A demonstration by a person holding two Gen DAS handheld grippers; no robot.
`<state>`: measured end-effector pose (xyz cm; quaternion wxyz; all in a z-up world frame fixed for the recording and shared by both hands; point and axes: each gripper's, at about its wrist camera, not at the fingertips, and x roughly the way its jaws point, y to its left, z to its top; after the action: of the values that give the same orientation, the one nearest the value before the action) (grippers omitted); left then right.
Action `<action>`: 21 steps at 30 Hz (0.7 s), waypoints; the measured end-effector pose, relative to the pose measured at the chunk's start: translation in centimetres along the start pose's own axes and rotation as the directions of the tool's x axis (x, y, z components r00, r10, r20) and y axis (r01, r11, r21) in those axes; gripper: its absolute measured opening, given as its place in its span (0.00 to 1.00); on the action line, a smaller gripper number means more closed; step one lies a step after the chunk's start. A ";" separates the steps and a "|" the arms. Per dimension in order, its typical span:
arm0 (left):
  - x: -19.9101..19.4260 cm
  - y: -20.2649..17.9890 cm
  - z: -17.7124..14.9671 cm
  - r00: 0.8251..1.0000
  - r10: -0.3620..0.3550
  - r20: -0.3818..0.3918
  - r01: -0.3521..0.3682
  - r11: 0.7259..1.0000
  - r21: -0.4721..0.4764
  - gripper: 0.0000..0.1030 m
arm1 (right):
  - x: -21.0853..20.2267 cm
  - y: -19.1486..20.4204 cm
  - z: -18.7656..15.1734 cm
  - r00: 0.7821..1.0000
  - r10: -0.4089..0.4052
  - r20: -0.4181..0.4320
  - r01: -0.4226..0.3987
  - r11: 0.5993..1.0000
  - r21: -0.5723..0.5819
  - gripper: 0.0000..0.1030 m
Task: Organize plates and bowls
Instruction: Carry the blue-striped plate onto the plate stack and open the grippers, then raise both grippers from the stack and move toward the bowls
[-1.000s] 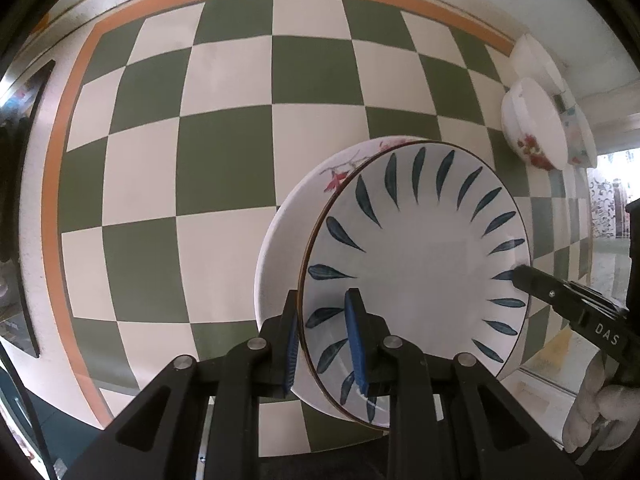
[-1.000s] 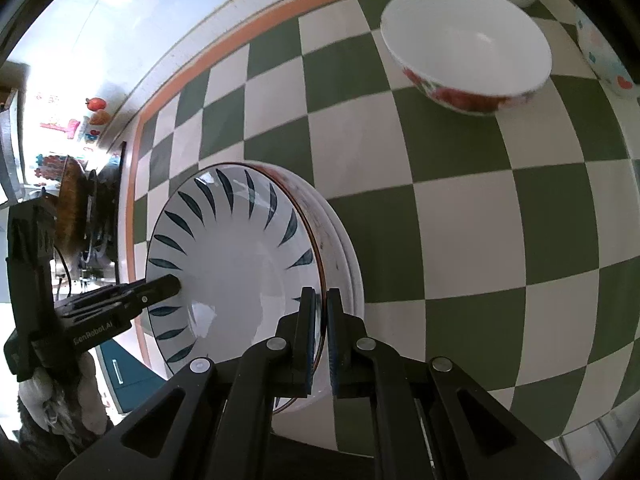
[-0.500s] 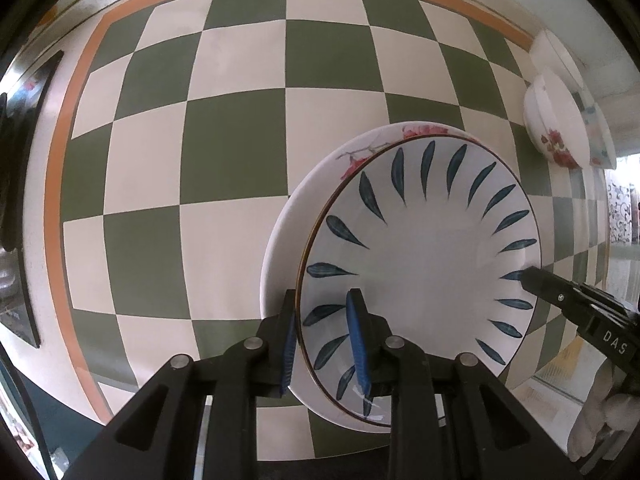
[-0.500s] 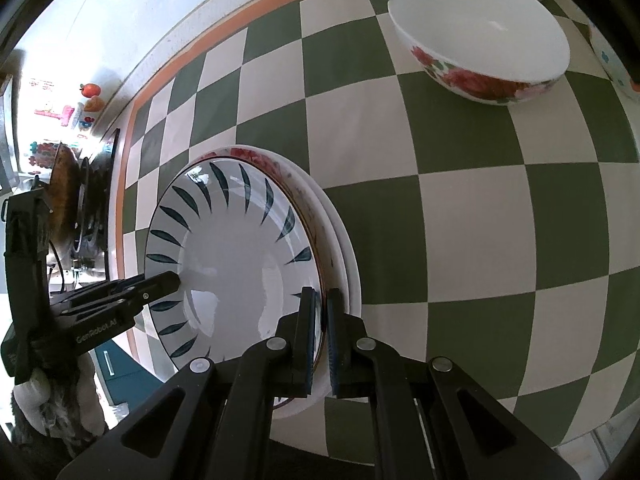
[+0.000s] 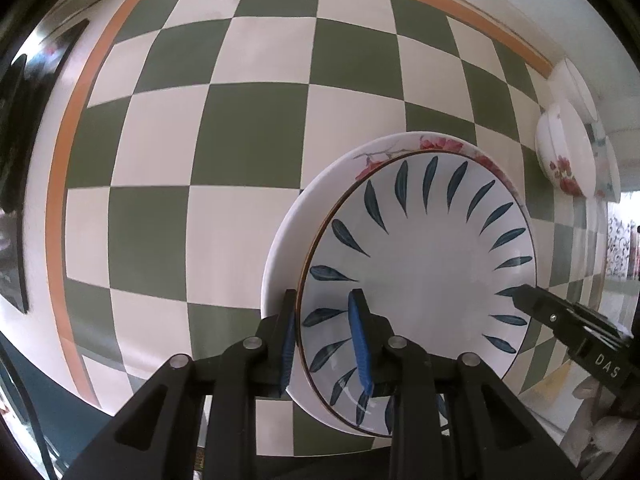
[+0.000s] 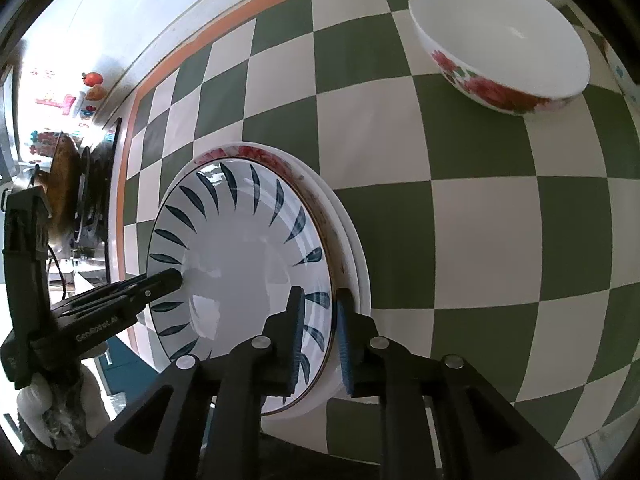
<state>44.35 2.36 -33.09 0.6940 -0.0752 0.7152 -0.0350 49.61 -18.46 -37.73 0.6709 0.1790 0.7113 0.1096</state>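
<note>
Blue-leaf white plate (image 5: 424, 280) rests stacked on floral-rimmed white plate (image 5: 288, 248); left gripper (image 5: 322, 338) and right gripper (image 6: 320, 338) jaws straddle its rim, right's just opening, releasing.

The leaf-patterned plate (image 5: 424, 280) lies on the flowered plate (image 5: 288, 256) on the checked tablecloth (image 5: 200, 140), with the left gripper (image 5: 324, 344) and right gripper (image 6: 320, 344) straddling opposite rims, and a bowl (image 6: 504, 40) well apart beyond.
</note>
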 end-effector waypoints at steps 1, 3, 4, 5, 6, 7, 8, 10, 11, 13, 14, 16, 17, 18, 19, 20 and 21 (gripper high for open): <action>0.0 0.1 -0.1 1.000 -0.003 0.001 0.003 1.000 -0.006 0.22 | 0.0 0.1 0.0 1.000 -0.005 0.000 0.005 1.000 0.002 0.19; -0.1 0.3 -0.3 1.000 -0.008 -0.001 0.008 1.000 -0.010 0.22 | 0.0 0.4 -0.1 1.000 -0.018 0.003 0.018 1.000 0.006 0.20; -0.1 0.4 -0.4 1.000 -0.010 -0.002 0.010 1.000 -0.011 0.22 | 0.0 0.5 -0.1 1.000 -0.025 0.005 0.025 1.000 0.008 0.20; -0.1 0.5 -0.6 1.000 -0.012 -0.003 0.012 1.000 -0.012 0.22 | -0.1 0.6 -0.2 0.999 -0.033 0.007 0.033 0.999 0.009 0.20; -0.1 0.6 -0.6 1.000 -0.014 -0.002 0.014 1.000 -0.010 0.22 | -0.1 0.6 -0.2 0.999 -0.037 0.009 0.037 0.999 0.011 0.20; 0.0 0.6 -0.6 1.000 -0.015 -0.002 0.015 1.000 -0.008 0.22 | -0.2 0.7 -0.3 0.999 -0.044 0.015 0.043 0.999 0.016 0.20; 0.0 0.7 -0.7 1.000 -0.015 -0.002 0.015 1.000 -0.005 0.22 | -0.3 0.7 -0.4 0.999 -0.046 0.019 0.046 0.999 0.020 0.21; -0.3 0.8 -0.8 1.000 -0.009 0.008 0.009 1.000 0.006 0.23 | -0.6 0.7 -0.6 0.998 -0.053 0.027 0.052 0.998 0.033 0.22; -0.6 0.7 -0.7 1.000 -0.009 0.013 0.009 1.000 0.011 0.24 | -0.9 0.8 -0.7 0.997 -0.059 0.039 0.058 0.998 0.036 0.23; -1.2 0.7 -0.9 1.000 -0.007 0.027 0.006 1.000 0.017 0.24 | -1.6 1.1 -1.0 0.998 -0.043 0.053 0.041 0.998 0.041 0.25; -1.5 0.7 -1.1 0.999 -0.001 0.038 0.001 1.000 0.024 0.24 | -1.9 1.2 -1.1 0.997 -0.043 0.057 0.041 0.998 0.041 0.25; -2.4 0.5 -1.6 0.998 0.003 0.059 -0.005 0.999 0.035 0.24 | -2.6 1.7 -1.5 0.996 -0.050 0.073 0.048 0.998 0.034 0.25; -3.1 0.4 -2.0 0.997 0.008 0.074 -0.012 0.999 0.044 0.24 | -3.1 2.0 -1.8 0.995 -0.054 0.083 0.052 0.998 0.026 0.25; -3.7 0.2 -2.3 0.996 0.018 0.090 -0.023 0.998 0.054 0.24 | -3.6 2.4 -2.1 0.994 -0.062 0.095 0.060 0.998 0.018 0.26; -4.5 0.0 -2.8 0.993 0.028 0.112 -0.035 0.997 0.067 0.24 | -4.2 2.9 -2.6 0.991 -0.071 0.110 0.070 0.998 0.008 0.26; -5.3 -0.3 -3.4 0.990 0.034 0.135 -0.046 0.996 0.080 0.24 | -4.9 3.4 -3.2 0.990 -0.076 0.123 0.077 0.997 0.000 0.26; -6.0 -0.4 -3.8 0.988 0.038 0.150 -0.052 0.995 0.088 0.24 | -5.6 3.9 -3.7 0.988 -0.077 0.133 0.079 0.997 -0.004 0.26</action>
<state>40.73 2.73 -26.93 0.7486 -0.0295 0.6607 -0.0467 46.54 -16.85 -30.75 0.7212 0.1548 0.6711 0.0745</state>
